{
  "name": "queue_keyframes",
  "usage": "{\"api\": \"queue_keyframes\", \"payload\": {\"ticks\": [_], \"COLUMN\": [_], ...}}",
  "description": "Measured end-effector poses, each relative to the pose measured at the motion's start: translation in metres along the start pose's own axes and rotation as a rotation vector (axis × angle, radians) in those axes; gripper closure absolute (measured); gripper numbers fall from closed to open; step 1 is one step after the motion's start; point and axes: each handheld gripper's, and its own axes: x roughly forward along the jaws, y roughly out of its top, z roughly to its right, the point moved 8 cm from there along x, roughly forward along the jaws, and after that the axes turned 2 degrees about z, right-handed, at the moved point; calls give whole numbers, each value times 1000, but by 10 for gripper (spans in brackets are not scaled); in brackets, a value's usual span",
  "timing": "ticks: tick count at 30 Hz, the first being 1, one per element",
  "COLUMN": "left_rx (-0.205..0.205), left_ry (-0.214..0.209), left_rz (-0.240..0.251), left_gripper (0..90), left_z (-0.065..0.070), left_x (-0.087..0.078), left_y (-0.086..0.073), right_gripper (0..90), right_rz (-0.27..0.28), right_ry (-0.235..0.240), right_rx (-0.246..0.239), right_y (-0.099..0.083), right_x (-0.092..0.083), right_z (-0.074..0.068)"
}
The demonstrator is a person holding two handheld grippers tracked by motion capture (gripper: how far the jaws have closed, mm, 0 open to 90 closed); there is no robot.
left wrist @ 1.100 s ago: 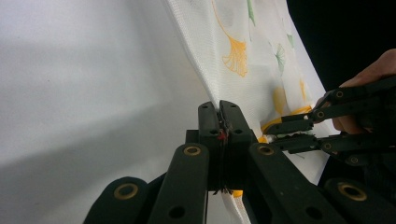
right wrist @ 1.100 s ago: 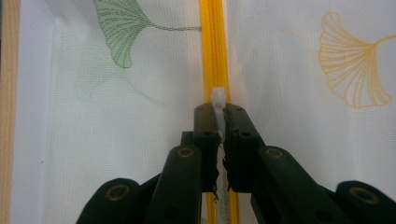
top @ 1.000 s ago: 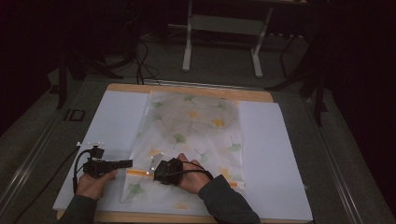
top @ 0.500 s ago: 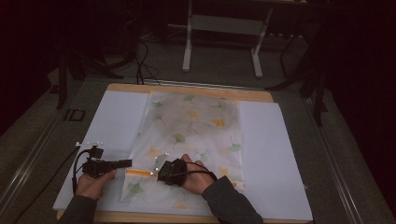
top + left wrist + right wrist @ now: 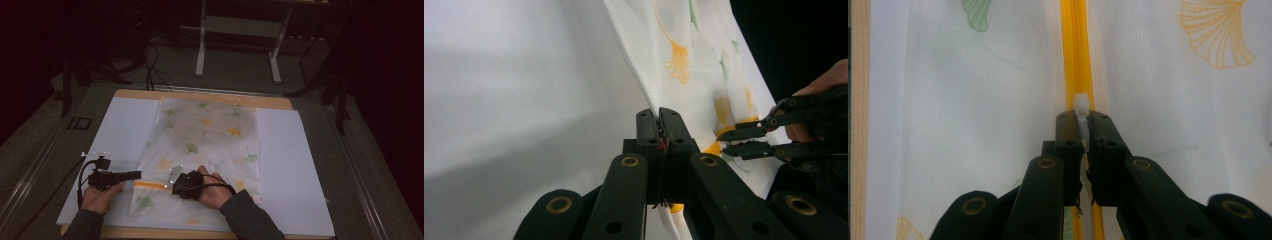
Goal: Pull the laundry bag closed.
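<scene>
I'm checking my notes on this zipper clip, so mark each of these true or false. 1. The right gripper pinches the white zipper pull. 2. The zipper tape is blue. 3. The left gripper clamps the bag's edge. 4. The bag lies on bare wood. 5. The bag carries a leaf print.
1. True: the right gripper is shut on the white zipper pull.
2. False: the zipper tape is orange-yellow.
3. True: the left gripper is shut on the white mesh bag at its edge.
4. False: it lies on a white sheet over the wooden table.
5. True: yellow and green leaves.
</scene>
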Motion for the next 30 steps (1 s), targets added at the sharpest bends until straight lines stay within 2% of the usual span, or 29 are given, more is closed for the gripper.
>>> {"api": "queue_keyframes", "payload": {"ticks": [5, 14, 30], "left_rx": [0, 1, -1], "left_ry": [2, -4, 0], "left_rz": [1, 1, 2], "left_gripper": [894, 894, 894], "left_z": [0, 0, 0], "left_x": [0, -1, -1], "left_y": [0, 0, 0], "right_gripper": [847, 847, 847], "right_rz": [-9, -7, -27], "right_ry": [1, -5, -17], "right_rx": [13, 7, 17], "right_y": [-6, -9, -25], "right_x": [-1, -5, -10], "right_z": [1, 0, 2]}}
